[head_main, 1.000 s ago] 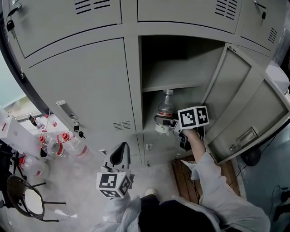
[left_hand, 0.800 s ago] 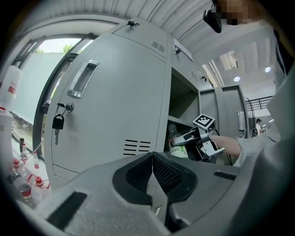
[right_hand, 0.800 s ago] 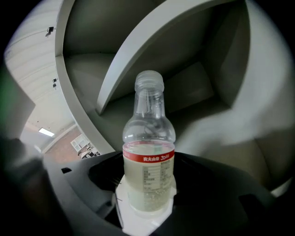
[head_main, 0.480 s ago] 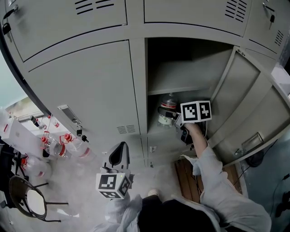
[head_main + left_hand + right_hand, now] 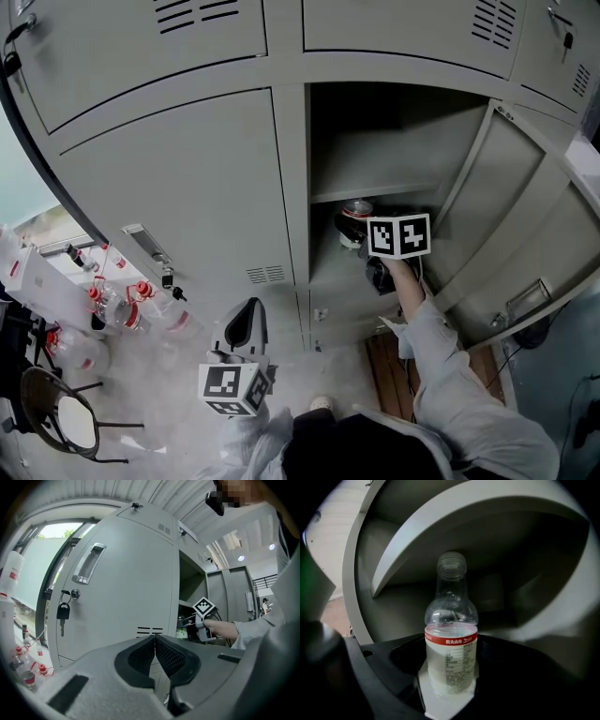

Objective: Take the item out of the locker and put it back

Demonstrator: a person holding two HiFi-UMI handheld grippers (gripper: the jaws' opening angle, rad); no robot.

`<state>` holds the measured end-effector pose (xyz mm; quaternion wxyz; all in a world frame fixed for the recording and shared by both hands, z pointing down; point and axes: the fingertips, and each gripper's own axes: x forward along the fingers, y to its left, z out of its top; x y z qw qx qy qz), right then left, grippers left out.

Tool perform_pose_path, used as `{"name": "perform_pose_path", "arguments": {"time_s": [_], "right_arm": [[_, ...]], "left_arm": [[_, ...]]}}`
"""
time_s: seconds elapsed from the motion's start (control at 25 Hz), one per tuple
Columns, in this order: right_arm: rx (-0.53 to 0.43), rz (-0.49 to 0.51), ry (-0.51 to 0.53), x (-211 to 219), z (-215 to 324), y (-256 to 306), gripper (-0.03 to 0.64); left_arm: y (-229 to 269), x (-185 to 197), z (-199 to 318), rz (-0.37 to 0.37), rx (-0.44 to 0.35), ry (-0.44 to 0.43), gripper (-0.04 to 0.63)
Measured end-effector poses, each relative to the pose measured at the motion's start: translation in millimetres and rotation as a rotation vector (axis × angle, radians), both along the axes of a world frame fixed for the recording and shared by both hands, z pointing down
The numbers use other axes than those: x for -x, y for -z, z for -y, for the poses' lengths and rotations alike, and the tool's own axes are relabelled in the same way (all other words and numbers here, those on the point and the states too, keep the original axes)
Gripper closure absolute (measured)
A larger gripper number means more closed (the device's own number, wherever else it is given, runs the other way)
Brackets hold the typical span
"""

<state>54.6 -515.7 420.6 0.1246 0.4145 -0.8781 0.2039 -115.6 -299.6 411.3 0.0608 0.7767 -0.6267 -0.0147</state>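
A clear plastic bottle (image 5: 451, 653) with a red-banded label stands upright between the jaws of my right gripper (image 5: 450, 679), which is shut on its lower body. In the head view the bottle (image 5: 354, 214) and my right gripper (image 5: 354, 232) are inside the open locker compartment (image 5: 375, 159), just below its shelf (image 5: 370, 194); only the bottle's top shows there. My left gripper (image 5: 247, 314) hangs low in front of the closed locker door (image 5: 187, 178), away from the bottle. Its jaws meet with nothing between them (image 5: 154, 644).
The open locker door (image 5: 506, 225) swings out to the right of my right arm. A key (image 5: 62, 612) hangs from the closed door's lock below its handle (image 5: 89, 563). Several red-capped bottles (image 5: 122, 305) and a chair (image 5: 56, 417) are on the floor at left. A wooden board (image 5: 389, 370) lies below the locker.
My right gripper has carried the bottle from the compartment's front edge deeper in, under the shelf. The left gripper has hardly moved.
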Motion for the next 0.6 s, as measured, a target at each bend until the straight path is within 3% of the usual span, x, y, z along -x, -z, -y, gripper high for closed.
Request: {"name": "perform_pose_path", "arguments": {"time_s": [0.2, 0.6], "right_arm": [[-0.087, -0.063, -0.06, -5, 17, 0, 0.31], [-0.174, -0.156, -0.11, -9, 48, -2, 0.31]], "left_arm": [[0, 5, 3, 0.01, -0.004, -0.002, 0.588], [1, 15, 9, 0.016, -0.01, 0.003, 0.588]]}}
